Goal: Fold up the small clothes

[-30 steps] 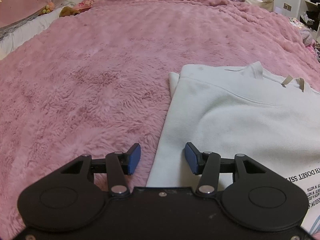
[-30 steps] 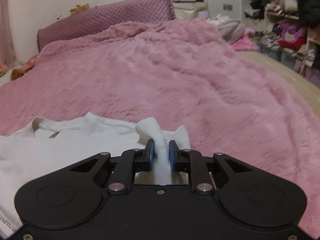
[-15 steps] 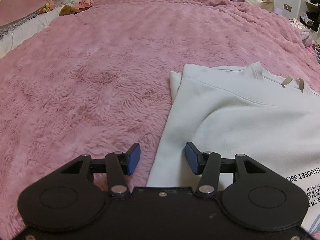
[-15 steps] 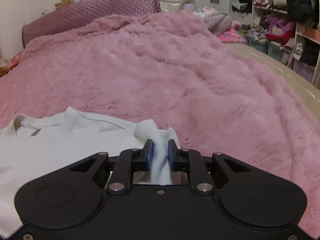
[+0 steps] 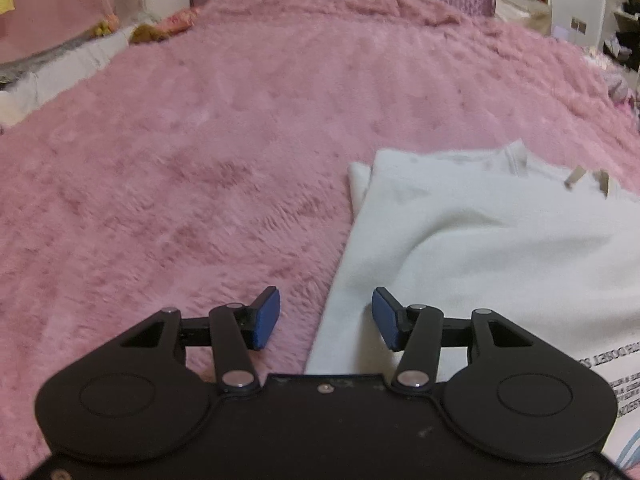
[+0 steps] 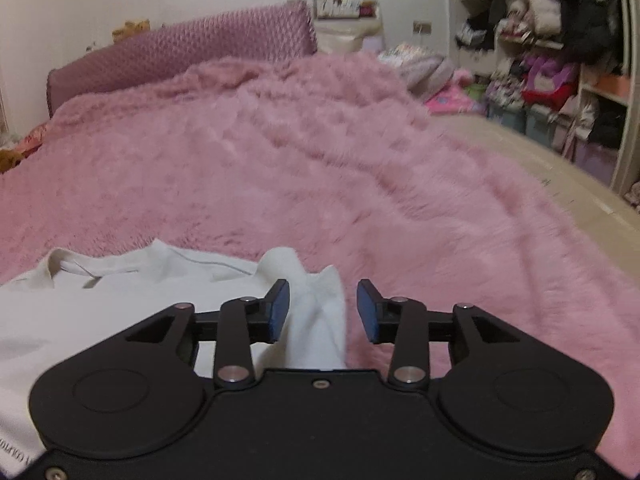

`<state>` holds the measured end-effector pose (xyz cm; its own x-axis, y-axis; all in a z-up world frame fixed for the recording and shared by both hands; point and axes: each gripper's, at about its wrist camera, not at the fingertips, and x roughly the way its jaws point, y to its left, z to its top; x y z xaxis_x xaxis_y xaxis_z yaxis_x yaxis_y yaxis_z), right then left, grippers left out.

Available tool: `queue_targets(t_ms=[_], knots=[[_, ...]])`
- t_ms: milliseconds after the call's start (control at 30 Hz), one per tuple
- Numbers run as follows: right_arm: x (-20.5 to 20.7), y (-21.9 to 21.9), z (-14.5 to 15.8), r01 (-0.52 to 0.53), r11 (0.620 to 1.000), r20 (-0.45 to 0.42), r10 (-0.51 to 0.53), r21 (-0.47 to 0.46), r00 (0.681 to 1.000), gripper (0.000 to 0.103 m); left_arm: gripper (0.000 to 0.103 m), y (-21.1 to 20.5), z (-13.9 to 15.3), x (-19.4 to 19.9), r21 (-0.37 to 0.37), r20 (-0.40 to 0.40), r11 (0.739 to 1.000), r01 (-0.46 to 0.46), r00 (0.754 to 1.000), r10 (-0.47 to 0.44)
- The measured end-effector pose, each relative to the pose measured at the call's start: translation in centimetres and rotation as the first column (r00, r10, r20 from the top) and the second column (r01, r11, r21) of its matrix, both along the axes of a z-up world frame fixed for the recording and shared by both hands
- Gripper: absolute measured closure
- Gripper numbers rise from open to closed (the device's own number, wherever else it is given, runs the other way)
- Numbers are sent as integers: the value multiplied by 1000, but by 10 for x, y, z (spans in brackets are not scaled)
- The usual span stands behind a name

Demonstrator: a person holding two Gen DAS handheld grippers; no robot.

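A small white sweatshirt (image 5: 480, 248) lies on the pink fluffy bedspread (image 5: 200, 152), its left sleeve side folded in and printed text at its lower right. My left gripper (image 5: 326, 318) is open just above the garment's left folded edge, nothing between its blue pads. In the right wrist view the same sweatshirt (image 6: 100, 304) shows its neckline at left, and a bunched right edge of fabric (image 6: 316, 300) stands up between the fingers of my right gripper (image 6: 322, 310), which is open and no longer clamps it.
The pink bedspread (image 6: 360, 160) stretches far ahead to a purple headboard (image 6: 180, 56). Shelves and bins full of clothes (image 6: 560, 80) line the right wall beyond the bed's edge. Stuffed toys and a pillow (image 5: 152, 32) lie at the far left.
My right gripper has opened and released the bunched fabric it was shut on. The left gripper stays open and has barely moved.
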<state>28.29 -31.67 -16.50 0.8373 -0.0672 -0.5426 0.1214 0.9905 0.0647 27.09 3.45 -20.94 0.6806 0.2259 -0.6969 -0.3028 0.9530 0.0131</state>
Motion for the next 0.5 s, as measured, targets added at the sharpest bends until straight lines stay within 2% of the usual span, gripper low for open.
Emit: queue_targets(t_ms=[67, 133, 200, 233, 367, 500], knots=[[-13, -3, 3, 0, 1000, -1, 0, 22, 1000, 69, 50, 2, 6, -7, -15, 37, 1000, -6, 999, 7], [-21, -5, -4, -18, 998, -37, 20, 57, 999, 69, 50, 2, 6, -7, -29, 37, 1000, 3, 999, -2], [-16, -3, -22, -18, 999, -144, 25, 48, 989, 70, 47, 1, -3, 0, -25, -31, 1000, 4, 999, -5], [-12, -3, -30, -15, 999, -182, 22, 44, 983, 70, 46, -1, -13, 7, -8, -100, 1000, -3, 995, 2], [-7, -5, -32, 2, 998, -165, 8, 59, 986, 68, 45, -1, -16, 8, -2, -91, 1000, -4, 996, 4], [-35, 2, -14, -1, 998, -128, 9, 62, 992, 68, 47, -1, 1, -14, -13, -53, 1000, -6, 999, 6]])
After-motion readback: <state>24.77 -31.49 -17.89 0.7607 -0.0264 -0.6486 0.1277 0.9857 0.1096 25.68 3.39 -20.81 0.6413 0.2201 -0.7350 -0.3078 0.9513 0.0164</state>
